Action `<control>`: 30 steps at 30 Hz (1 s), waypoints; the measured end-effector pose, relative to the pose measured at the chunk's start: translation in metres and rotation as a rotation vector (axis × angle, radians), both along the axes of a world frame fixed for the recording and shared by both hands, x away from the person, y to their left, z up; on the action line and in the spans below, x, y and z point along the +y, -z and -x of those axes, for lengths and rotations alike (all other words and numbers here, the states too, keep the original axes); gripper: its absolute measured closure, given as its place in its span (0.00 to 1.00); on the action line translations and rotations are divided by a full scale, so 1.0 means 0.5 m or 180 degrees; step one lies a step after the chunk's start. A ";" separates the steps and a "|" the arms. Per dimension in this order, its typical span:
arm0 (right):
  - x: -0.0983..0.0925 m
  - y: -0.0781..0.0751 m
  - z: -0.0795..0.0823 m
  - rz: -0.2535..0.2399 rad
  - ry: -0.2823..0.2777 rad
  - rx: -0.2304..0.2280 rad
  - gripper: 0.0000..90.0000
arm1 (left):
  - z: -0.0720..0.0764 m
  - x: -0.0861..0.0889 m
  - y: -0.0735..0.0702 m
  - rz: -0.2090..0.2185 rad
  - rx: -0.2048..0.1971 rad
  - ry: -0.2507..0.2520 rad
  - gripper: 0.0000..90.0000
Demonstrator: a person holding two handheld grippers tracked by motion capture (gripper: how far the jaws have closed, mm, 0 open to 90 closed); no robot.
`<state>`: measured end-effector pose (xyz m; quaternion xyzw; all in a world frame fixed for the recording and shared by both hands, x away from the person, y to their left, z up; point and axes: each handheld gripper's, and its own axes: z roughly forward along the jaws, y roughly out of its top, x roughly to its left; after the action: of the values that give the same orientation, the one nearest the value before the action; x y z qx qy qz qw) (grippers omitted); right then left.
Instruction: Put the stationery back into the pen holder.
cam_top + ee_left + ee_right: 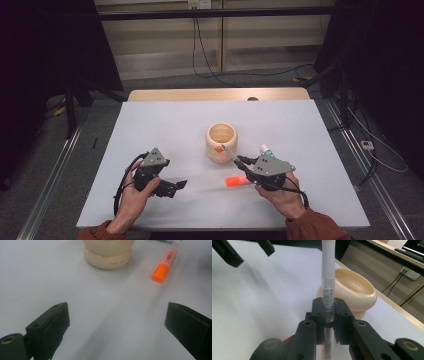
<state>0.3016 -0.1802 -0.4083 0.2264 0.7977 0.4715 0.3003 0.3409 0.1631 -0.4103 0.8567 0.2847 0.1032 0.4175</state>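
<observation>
White table near its front edge: your right gripper (pixel 329 315) is pinching a light, slippery pen (pixel 328 277) mid-barrel; your left gripper (pixel 117 325) is gaping empty.

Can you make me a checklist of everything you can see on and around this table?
Surface: white table, wooden strip along its far edge.
Job's things: pen with an orange end, clamped in the right gripper, pointing toward the wooden cup.
Clutter: orange highlighter lying flat near the cup; a white and green marker past the right gripper.
Grippers: left gripper open, nothing between its jaws; right gripper shut on the pen.
Cables: black cable trailing from the left gripper; cables on the floor behind the table.
Surroundings: grey floor, wall socket, dark stands at both sides.
</observation>
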 end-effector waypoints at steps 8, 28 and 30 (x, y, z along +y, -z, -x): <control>-0.010 -0.004 -0.014 -0.0362 -0.0004 0.0108 0.90 | 0.018 0.025 0.001 0.0190 -0.0127 -0.0129 0.06; -0.016 -0.026 -0.064 -0.1230 0.0065 0.0398 0.90 | 0.041 0.107 0.044 0.0344 -0.0274 -0.0511 0.06; -0.015 -0.028 -0.072 -0.1274 0.0100 0.0423 0.90 | 0.044 0.114 0.045 0.0397 -0.0246 -0.0580 0.06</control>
<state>0.3378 -0.1875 -0.3942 0.3246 0.7025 0.5998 0.2034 0.3192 0.2200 -0.4330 0.7951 0.3510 0.1557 0.4695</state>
